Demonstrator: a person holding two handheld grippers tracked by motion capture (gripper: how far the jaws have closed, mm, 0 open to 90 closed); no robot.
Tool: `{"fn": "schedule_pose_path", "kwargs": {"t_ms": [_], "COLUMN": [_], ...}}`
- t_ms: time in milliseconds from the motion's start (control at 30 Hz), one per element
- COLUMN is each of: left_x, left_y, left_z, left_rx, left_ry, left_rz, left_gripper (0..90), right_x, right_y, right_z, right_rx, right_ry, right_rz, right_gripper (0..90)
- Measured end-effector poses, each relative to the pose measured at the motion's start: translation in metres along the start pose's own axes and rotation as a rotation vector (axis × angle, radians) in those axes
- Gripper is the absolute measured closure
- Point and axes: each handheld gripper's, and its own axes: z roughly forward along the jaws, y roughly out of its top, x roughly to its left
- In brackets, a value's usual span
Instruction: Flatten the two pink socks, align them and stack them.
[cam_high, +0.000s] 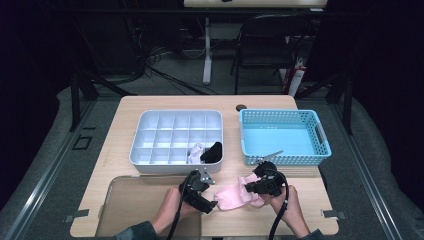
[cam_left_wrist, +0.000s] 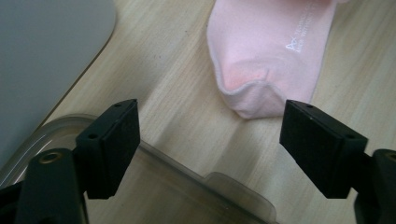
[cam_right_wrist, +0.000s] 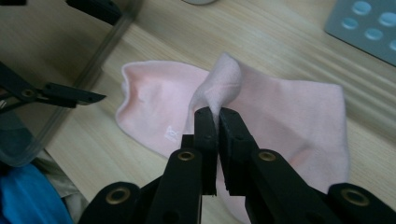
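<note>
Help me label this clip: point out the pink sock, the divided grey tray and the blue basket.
pink sock (cam_right_wrist: 289, 112): right gripper view, flat middle of the fabric.
divided grey tray (cam_high: 176, 112): high view, far rim.
blue basket (cam_high: 282, 160): high view, near wall.

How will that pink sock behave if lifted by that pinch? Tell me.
Probably floppy: the pink sock already puckers into a soft fold where the right gripper pinches it. Likely light, so it should drape and hang rather than hold shape. The knit seems unlikely to slip.

A sock (cam_high: 235, 195) lies on the table (cam_high: 125, 107), before a divided tray (cam_high: 176, 136) and basket (cam_high: 284, 136).
</note>
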Motion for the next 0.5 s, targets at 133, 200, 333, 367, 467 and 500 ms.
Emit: {"fn": "schedule_pose_path", "kwargs": {"t_ms": [133,200,333,367,467,500], "left_x": [-0.003,-0.003,-0.003,-0.003,-0.004,-0.004], "left_y": [0.000,0.001,0.001,0.001,0.001,0.001], "left_z": [0.002,0.003,0.004,0.004,0.004,0.005], "left_rx": [0.009,0.011,0.009,0.008,0.013,0.015], "left_ry": [-0.009,-0.010,-0.011,-0.011,-0.019,-0.021], "left_rz": [0.020,0.024,0.022,0.022,0.022,0.024], "left_gripper": [23.8,25.1,24.5,24.2,24.1,25.4], "right_x": [0.007,0.010,0.017,0.018,0.024,0.026], "right_y": [0.002,0.004,0.007,0.008,0.011,0.011], "right_z": [-0.004,-0.005,-0.002,0.000,0.006,0.007], "right_rx": [-0.013,-0.020,-0.007,-0.003,0.014,0.014], "right_ry": [0.014,0.027,0.044,0.053,0.064,0.068], "right_rz": [-0.015,-0.021,-0.035,-0.038,-0.048,-0.053], "right_gripper": [86.5,86.5,86.4,86.4,86.4,86.4]}}
